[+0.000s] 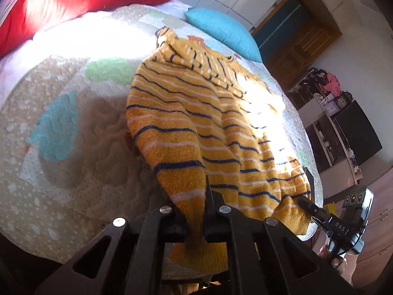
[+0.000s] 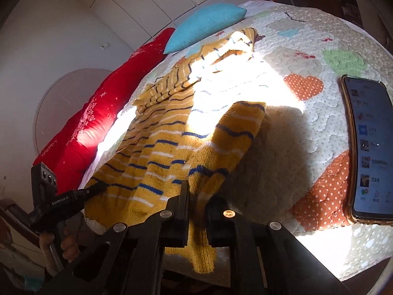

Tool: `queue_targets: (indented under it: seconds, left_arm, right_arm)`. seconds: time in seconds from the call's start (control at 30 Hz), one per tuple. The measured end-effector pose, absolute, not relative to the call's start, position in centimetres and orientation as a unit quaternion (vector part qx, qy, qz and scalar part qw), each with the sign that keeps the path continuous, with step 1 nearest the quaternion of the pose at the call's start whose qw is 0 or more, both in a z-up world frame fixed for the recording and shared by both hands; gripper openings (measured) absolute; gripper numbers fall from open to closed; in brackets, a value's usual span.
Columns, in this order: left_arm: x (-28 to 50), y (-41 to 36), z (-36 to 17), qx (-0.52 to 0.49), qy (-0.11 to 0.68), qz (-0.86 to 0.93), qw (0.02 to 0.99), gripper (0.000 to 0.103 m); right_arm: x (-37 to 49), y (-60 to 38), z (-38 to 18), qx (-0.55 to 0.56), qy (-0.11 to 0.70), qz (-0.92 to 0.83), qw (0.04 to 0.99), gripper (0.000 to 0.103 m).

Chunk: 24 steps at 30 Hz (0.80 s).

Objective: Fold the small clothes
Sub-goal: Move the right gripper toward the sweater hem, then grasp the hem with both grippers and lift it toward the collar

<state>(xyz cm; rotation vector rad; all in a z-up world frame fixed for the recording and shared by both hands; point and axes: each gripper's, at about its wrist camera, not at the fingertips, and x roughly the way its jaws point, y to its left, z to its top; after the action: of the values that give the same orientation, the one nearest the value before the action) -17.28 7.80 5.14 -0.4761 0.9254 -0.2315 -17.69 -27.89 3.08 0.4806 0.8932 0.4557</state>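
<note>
Your left claw (image 1: 206,211) is clamped on the near hem of the sweater (image 1: 196,113), with yellow knit bunched between its jaws and a flap of hem hanging below them. Your right claw (image 2: 196,209) has the same bite on the hem at its own corner, the fabric pinched tight and draping down past the fingers (image 2: 183,196). The sweater is yellow with dark blue and white stripes, and it lies lengthwise on the bed (image 1: 61,172), its far end reaching up toward the blue pillow (image 1: 223,33). Near your claws the cloth rises off the quilt in loose folds; farther up it lies flatter, in a bright patch of sun. A red pillow (image 1: 81,2) sits at the head of the bed beside the blue one. A phone (image 2: 371,147) with its screen lit lies on the quilt, well apart from the sweater, in the right wrist view. Each view shows your other hand's tool at the hem's opposite corner.
</note>
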Motion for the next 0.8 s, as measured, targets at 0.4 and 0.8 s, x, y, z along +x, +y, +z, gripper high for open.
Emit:
queue_targets:
  seconds: [0.4,0.8]
  left_arm:
    - [-23.1,8.9,4.0,-0.243,0.465,-0.084,0.847,0.007]
    - [-8.4,10.6,9.7,-0.247,0.403,-0.068,0.878,0.008]
  right_arm:
    - [-23.4,-29.4,2.2,0.228,0.468,0.249,0.817,0.01]
    - [-8.8,-26.5,11.7,0.207,0.363,0.273,0.867,0.011]
